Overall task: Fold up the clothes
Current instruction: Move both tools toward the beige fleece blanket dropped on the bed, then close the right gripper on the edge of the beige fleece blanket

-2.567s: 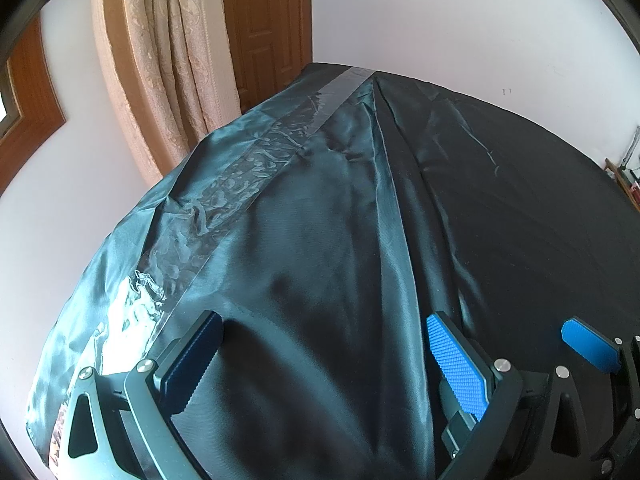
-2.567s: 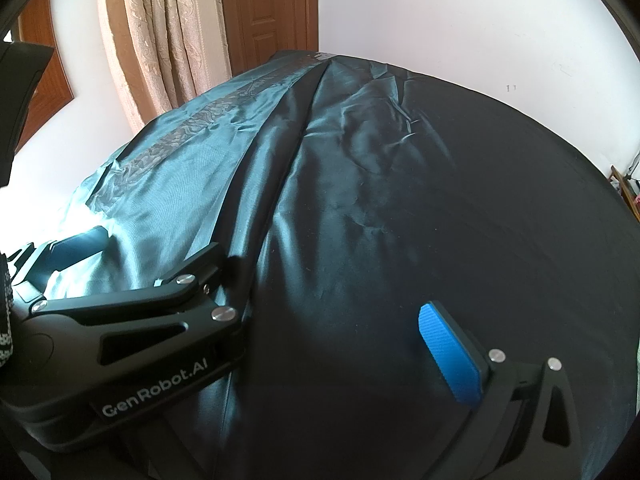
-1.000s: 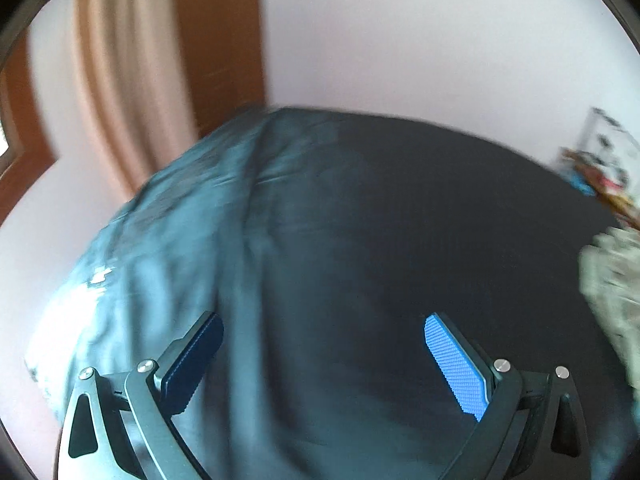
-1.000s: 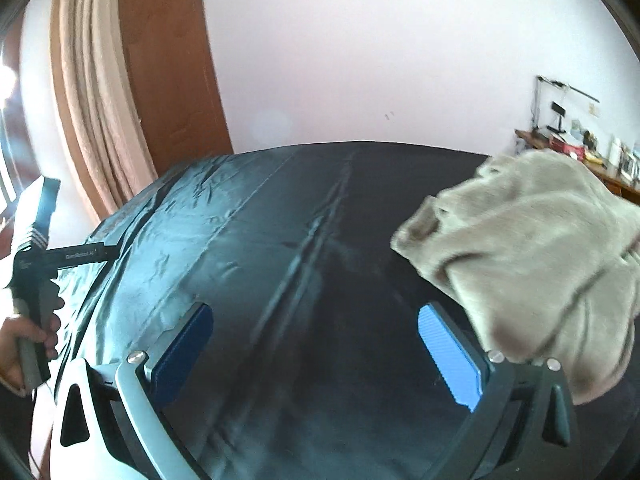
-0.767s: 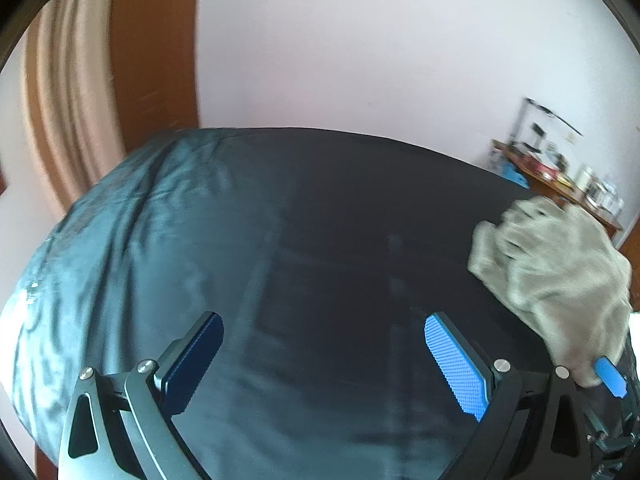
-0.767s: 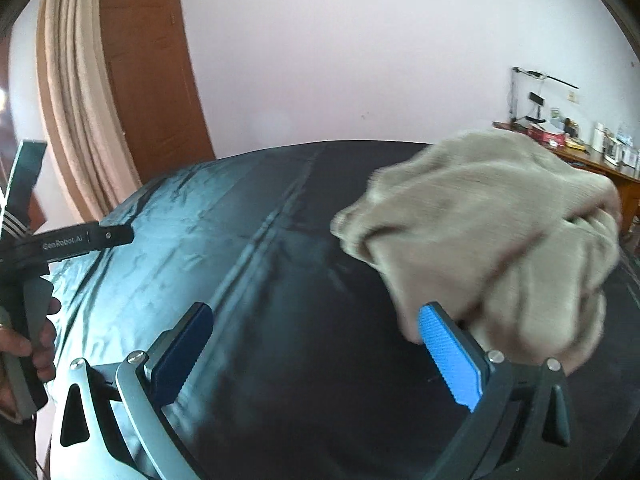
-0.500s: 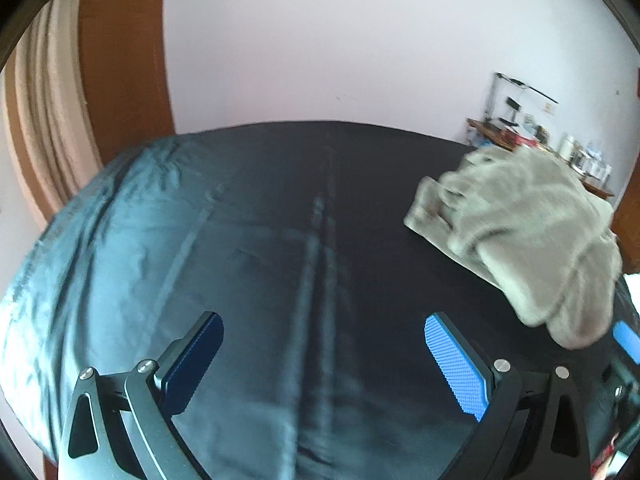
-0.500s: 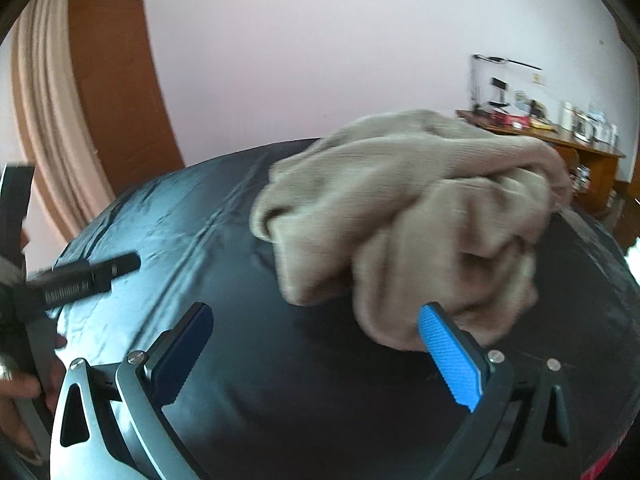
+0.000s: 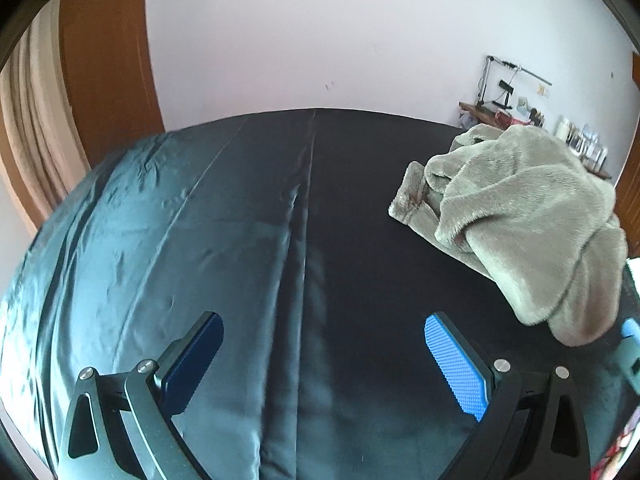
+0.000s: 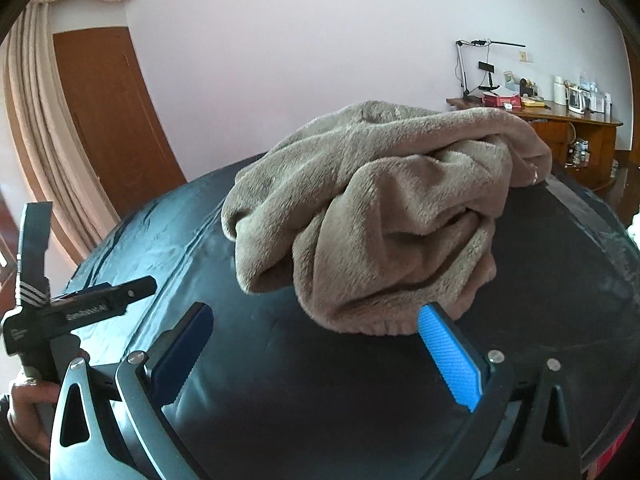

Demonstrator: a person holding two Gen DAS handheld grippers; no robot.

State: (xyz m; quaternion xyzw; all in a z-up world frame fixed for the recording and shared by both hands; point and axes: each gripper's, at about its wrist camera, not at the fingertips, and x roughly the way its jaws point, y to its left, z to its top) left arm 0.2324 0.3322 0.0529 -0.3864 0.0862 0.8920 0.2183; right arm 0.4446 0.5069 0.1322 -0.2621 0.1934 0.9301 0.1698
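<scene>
Beige fleece garment [image 10: 380, 216] crumpled in a heap on dark satin bed cover [image 9: 180, 240], right claw [image 10: 316, 344] spread wide, empty, just before the heap, left claw [image 9: 324, 356] likewise released, garment to its right.

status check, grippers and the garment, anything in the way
Left gripper open, empty, over dark sheet. Right gripper open, empty, just short of fleece. Fleece bunched in a heap, unfolded. Nothing in the way.
</scene>
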